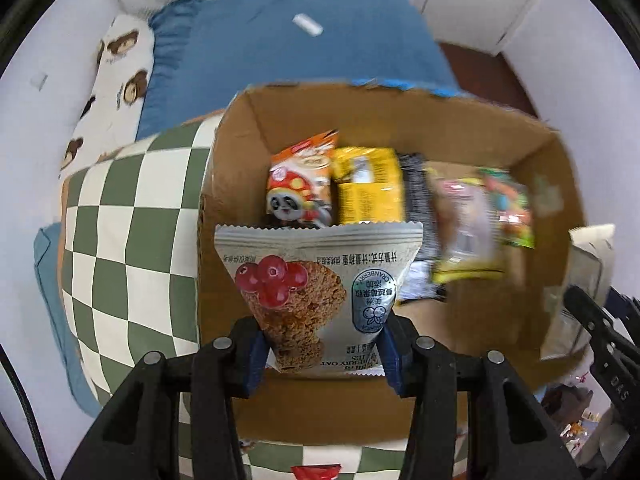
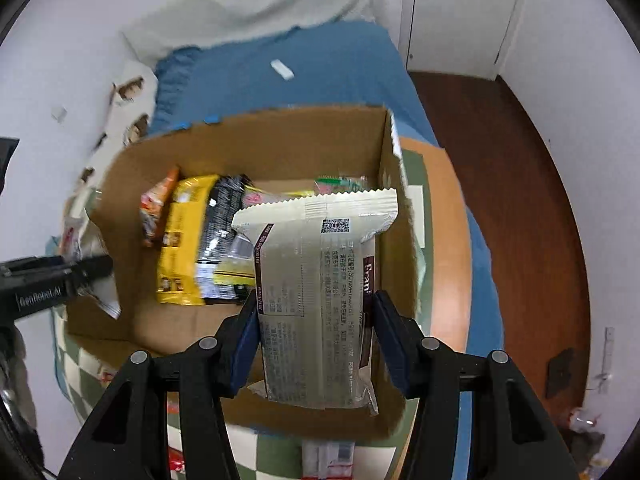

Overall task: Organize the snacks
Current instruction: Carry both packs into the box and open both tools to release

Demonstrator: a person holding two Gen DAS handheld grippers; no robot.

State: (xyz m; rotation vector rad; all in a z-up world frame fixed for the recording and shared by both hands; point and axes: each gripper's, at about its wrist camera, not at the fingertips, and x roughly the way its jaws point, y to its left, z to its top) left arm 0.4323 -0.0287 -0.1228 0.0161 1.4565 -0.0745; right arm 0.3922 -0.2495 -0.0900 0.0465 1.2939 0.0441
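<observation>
An open cardboard box point(image 1: 472, 120) point(image 2: 280, 140) holds several snack packs standing in a row, among them a panda pack point(image 1: 300, 188) and a yellow pack point(image 1: 368, 188) point(image 2: 180, 240). My left gripper point(image 1: 322, 350) is shut on a grey cranberry oat snack bag point(image 1: 316, 280), held over the box's near left side. My right gripper point(image 2: 316, 328) is shut on a cream snack bag point(image 2: 320, 292) with printed text, held over the box's right part. The left gripper also shows at the left of the right wrist view point(image 2: 56, 280).
The box sits on a green-and-white checkered cushion point(image 1: 120, 220) on a bed with a blue blanket point(image 1: 280, 40) point(image 2: 320, 72). A bear-print pillow point(image 1: 116, 80) lies at the left. Brown wooden floor point(image 2: 500, 160) and white walls are on the right. More packs lie below the box point(image 2: 328, 456).
</observation>
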